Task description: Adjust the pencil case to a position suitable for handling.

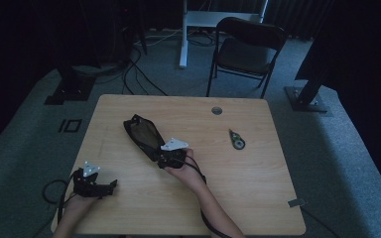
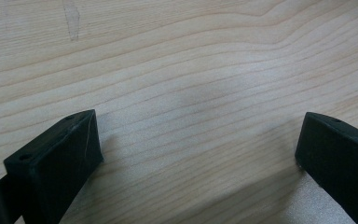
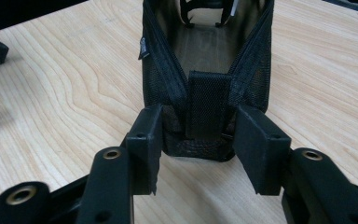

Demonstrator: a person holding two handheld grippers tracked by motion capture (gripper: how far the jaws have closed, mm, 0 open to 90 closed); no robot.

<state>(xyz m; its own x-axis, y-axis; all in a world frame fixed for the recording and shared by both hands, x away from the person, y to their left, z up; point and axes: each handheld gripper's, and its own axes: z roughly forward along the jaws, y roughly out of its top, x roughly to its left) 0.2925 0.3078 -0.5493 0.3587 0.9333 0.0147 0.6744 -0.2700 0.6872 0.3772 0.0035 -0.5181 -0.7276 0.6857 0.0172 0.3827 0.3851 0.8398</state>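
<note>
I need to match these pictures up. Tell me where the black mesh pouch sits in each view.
High view: pouch left of centre on the table, its near end at the right gripper.
Left gripper view: bare tabletop between open jaws, no pouch.
Right gripper view: pouch top centre, its end between the jaws.
Shared landmark: the wood-grain tabletop.
</note>
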